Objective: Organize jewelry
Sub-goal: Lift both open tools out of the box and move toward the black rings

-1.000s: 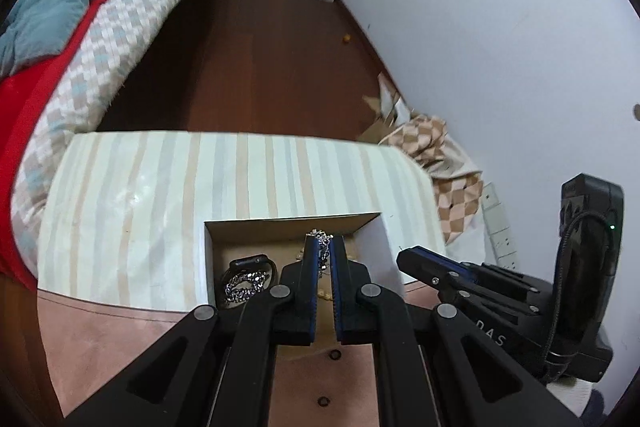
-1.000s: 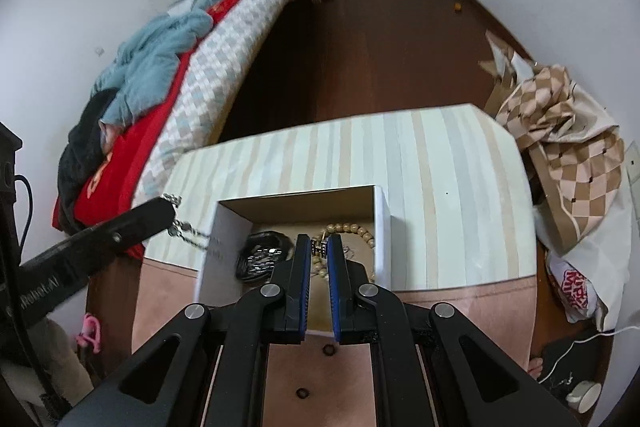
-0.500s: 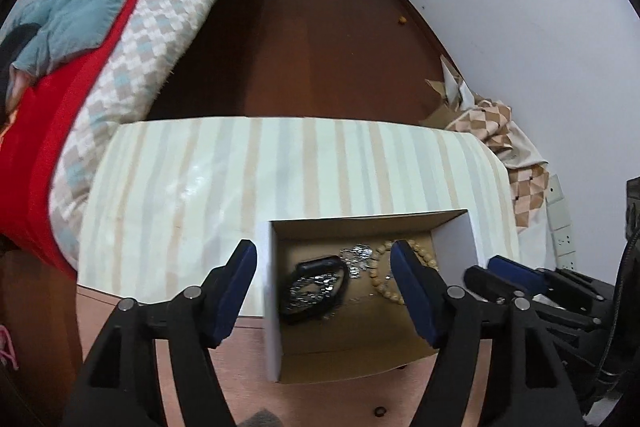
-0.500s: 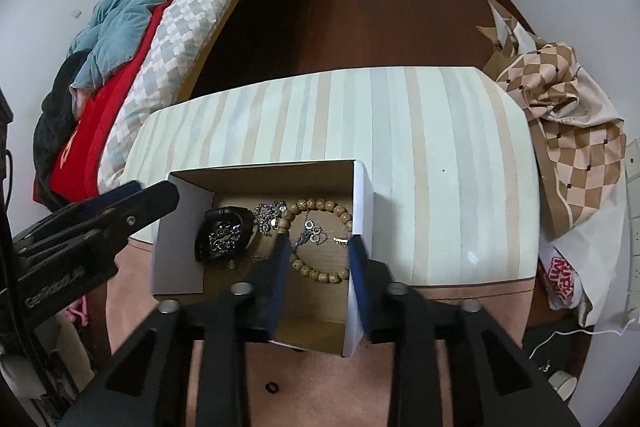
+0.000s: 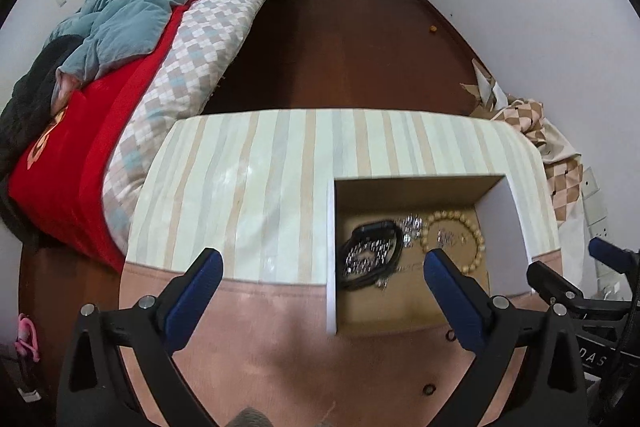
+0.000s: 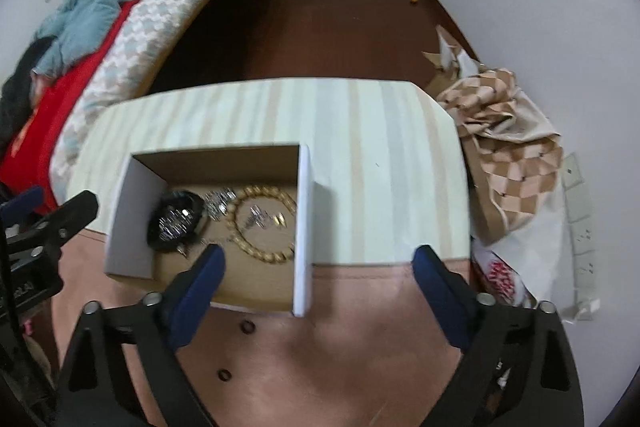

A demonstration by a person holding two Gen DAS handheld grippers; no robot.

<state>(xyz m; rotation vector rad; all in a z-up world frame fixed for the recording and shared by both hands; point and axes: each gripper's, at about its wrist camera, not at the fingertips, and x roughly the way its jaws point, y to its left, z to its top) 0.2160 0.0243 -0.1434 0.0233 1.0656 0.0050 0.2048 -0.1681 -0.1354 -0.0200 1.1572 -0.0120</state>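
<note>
**Cardboard box holds the jewelry, both grippers spread wide**

Cardboard box [image 5: 416, 311] sits at the near edge of the desk [image 5: 248, 195], straddling the line between its striped cloth and the bare pink front strip. Inside lie a black watch [image 5: 370, 253], a wooden bead bracelet [image 5: 456, 241], and a silver chain [image 5: 412, 227] between them; small silver pieces rest within the bracelet's ring. The left gripper [image 5: 320, 273] hangs over the box's left wall, jaws just opened, nothing between them. The right gripper [image 6: 318, 267] hangs over the box's right wall, jaws likewise just opened and empty. Two small dark rings [image 6: 247, 327] lie on the pink strip near the box.
</note>
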